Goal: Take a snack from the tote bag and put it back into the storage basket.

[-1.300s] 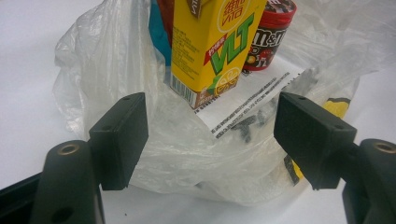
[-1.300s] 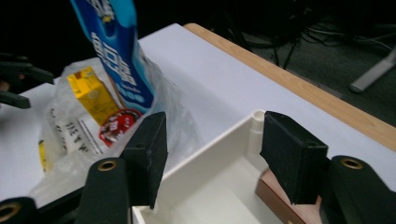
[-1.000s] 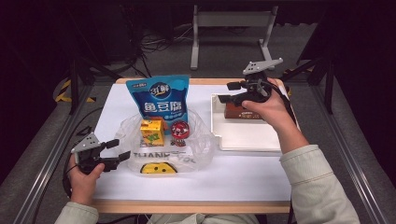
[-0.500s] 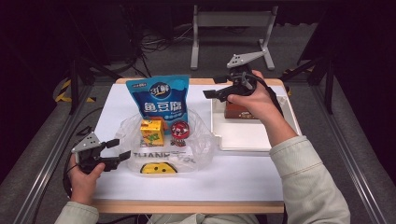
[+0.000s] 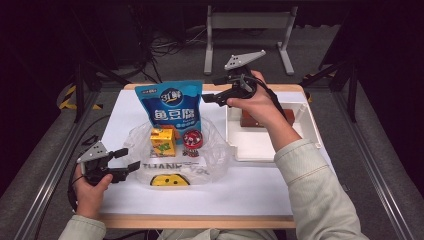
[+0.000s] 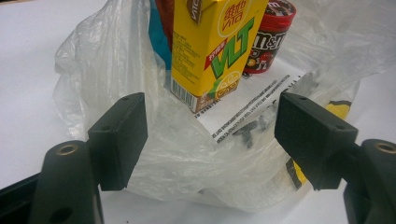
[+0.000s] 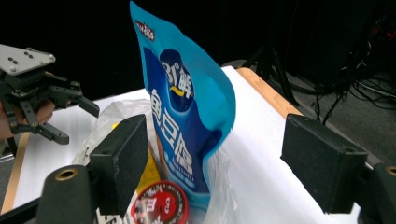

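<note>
**Right gripper reaching for the blue pouch standing in the plastic bag**

Currently, the right gripper [image 5: 212, 89] is hovering beside the top of the blue pouch [image 5: 171, 107], its fingers spread wide and holding nothing. The pouch is standing upright at the back of a clear plastic bag [image 5: 212, 155] on the white bench [image 5: 250, 185]. The left gripper [image 5: 129, 159] is waiting at the bag's near-left edge, fingers also open and empty.

To do this step well, I judge the right gripper should be closing on the pouch's flat upper edge, while the left is pinning the bag's rim so it is not lifting too.

The left gripper view is showing a yellow drink carton [image 6: 212, 49] and a red candy tub [image 6: 268, 35] close up inside the bag, with the printing legible. The high view is showing a white tray [image 5: 260, 145] to the right, holding a brown item [image 5: 248, 120].
</note>
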Available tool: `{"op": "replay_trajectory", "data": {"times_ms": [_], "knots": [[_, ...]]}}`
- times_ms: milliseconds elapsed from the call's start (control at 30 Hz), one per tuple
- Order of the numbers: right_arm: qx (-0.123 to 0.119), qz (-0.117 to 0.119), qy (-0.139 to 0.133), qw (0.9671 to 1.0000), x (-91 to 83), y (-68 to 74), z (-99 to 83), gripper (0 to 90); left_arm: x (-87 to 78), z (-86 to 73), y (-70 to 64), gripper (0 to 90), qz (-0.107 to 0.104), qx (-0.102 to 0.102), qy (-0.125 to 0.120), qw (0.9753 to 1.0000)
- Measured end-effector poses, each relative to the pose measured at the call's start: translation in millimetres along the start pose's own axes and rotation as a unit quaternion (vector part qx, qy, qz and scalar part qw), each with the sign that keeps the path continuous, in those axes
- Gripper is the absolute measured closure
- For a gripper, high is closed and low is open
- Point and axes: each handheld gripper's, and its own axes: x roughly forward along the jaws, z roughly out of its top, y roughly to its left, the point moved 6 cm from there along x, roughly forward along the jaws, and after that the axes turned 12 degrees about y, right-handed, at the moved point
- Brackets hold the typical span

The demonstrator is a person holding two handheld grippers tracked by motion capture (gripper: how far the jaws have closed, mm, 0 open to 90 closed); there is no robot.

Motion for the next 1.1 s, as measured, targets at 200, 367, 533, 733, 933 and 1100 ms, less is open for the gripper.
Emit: {"op": "replay_trajectory", "data": {"times_ms": [200,367,533,733,933,1100], "knots": [[-0.004,0.008,-0.002,1.0000,18.5,-1.0,3.7,25.0,1.1,0.7,0.3,26.2,-0.002,0.002,0.000,1.0000],[0.012,0.032,-0.025,0.9991,31.0,-5.1,7.0,26.3,0.7,1.3,1.4,26.2,-0.001,0.003,-0.003,1.0000],[0.013,0.045,-0.039,0.9981,44.2,-5.0,7.2,26.4,-0.1,1.2,1.5,26.2,-0.003,0.001,-0.005,1.0000],[0.006,0.060,-0.050,0.9969,57.4,1.6,8.1,25.0,-0.1,1.3,1.3,26.1,-0.003,0.002,-0.005,1.0000],[-0.006,0.056,-0.049,0.9972,72.0,5.1,4.3,24.6,0.0,1.2,1.3,26.1,-0.004,0.001,-0.005,1.0000],[-0.005,0.058,-0.047,0.9972,81.0,5.3,1.8,24.4,0.6,1.2,1.4,26.2,-0.004,0.000,-0.005,1.0000]]}}
